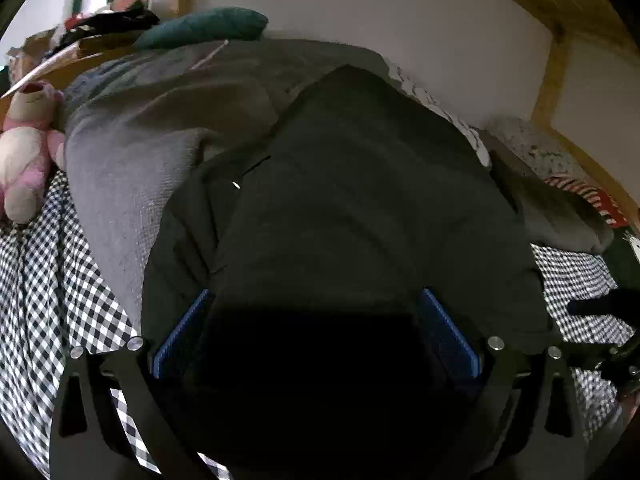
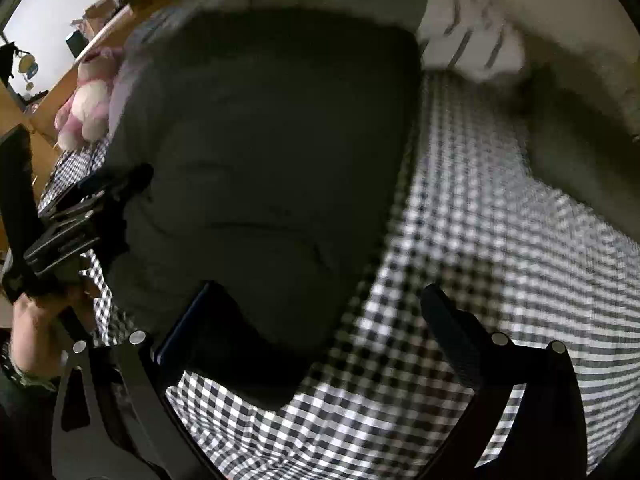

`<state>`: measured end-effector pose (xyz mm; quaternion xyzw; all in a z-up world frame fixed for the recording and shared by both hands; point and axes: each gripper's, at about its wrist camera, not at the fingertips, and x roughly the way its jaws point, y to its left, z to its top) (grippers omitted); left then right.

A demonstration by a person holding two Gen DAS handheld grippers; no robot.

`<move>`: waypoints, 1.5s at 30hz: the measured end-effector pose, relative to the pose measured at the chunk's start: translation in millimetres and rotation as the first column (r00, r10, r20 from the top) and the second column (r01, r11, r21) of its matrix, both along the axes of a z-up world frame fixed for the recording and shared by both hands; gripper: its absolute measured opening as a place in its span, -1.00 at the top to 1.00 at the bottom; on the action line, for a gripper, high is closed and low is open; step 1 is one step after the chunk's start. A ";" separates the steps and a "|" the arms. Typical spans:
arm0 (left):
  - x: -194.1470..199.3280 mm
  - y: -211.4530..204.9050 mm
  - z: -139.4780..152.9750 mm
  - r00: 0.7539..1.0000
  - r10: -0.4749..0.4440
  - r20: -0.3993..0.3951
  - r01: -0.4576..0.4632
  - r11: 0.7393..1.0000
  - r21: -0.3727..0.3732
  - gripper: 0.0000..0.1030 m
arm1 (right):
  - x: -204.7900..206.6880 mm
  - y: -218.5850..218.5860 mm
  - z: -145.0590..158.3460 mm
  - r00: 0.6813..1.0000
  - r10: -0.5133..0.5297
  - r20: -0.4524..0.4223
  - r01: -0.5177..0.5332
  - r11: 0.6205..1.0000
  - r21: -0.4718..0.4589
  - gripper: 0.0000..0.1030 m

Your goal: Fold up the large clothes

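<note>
Both grippers hang over a bed. Spread wide, the right gripper (image 2: 316, 332) has its left finger over the near corner of the dark garment (image 2: 272, 140) and its right finger over bare black-and-white checked sheet (image 2: 480, 240); no pad presses on anything. Jaws of the left gripper (image 1: 316, 328) also stand apart, with the garment's near edge lying between the blue pads (image 1: 180, 332); whether they pinch it cannot be told, since that patch is in deep shadow.

Only the right wrist view shows the left gripper from outside, at the garment's left edge, with the person's hand (image 2: 36, 316) on its grip. That view is blurred. Only the left wrist view shows the garment's folds sharply, a small white glint near its seam, and the tip of the right gripper at far right.

Ahead of both grippers the garment lies folded into a broad, dark olive-black slab, flat, with soft creases. Beyond it lies a grey blanket (image 1: 132, 128). Left of that sits a pink plush bear (image 1: 24, 148). Farther back rests a teal cushion (image 1: 204, 28).
</note>
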<state>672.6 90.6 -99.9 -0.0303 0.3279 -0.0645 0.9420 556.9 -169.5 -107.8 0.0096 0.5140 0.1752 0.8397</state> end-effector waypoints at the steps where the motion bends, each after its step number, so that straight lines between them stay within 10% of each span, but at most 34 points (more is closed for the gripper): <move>1: -1.7 -0.9 -0.9 1.000 0.003 0.013 -0.003 1.000 0.007 -0.92 | 6.6 3.0 -4.3 1.000 0.018 -0.013 -0.018 1.000 -0.014 -0.95; 9: 2.0 6.5 -11.2 1.000 0.001 0.002 -0.001 1.000 -0.001 -0.92 | 34.7 9.9 -59.9 0.994 0.048 -0.094 -0.035 0.991 0.133 -0.94; 17: -30.2 18.2 15.8 1.000 0.011 0.005 -0.010 0.996 -0.093 -0.92 | 37.1 -11.5 -47.1 0.994 0.031 -0.107 -0.005 0.973 0.231 -0.95; 20: -59.5 39.7 25.4 0.998 0.052 -0.026 -0.056 0.969 -0.240 -0.92 | 43.6 -22.5 -49.8 0.992 0.027 -0.120 0.008 0.960 0.281 -0.95; 25: -86.1 69.7 -16.5 0.970 0.072 -0.230 -0.182 0.844 -0.505 -0.92 | 54.5 -32.9 -52.7 0.993 0.017 -0.120 0.019 0.957 0.291 -0.95; 29: -93.8 53.7 -43.7 0.963 0.021 -0.270 -0.153 0.865 -0.477 -0.92 | 34.0 -27.6 -54.9 0.992 0.013 -0.123 0.025 0.953 0.301 -0.95; 32: -92.4 46.8 -59.1 0.963 -0.058 -0.263 -0.116 0.792 -0.599 -0.92 | 25.3 -28.3 -58.9 0.993 0.003 -0.116 0.032 0.953 0.301 -0.95; 40: -95.6 68.7 -82.7 0.975 0.004 -0.220 -0.205 0.386 -0.899 -0.91 | 14.7 -25.4 -69.4 0.993 -0.005 -0.121 0.043 0.949 0.312 -0.95; 45: -85.2 64.8 -68.6 0.978 -0.004 -0.209 -0.188 0.416 -0.890 -0.92 | 13.0 -19.7 -64.4 0.993 0.012 -0.118 0.021 0.961 0.275 -0.94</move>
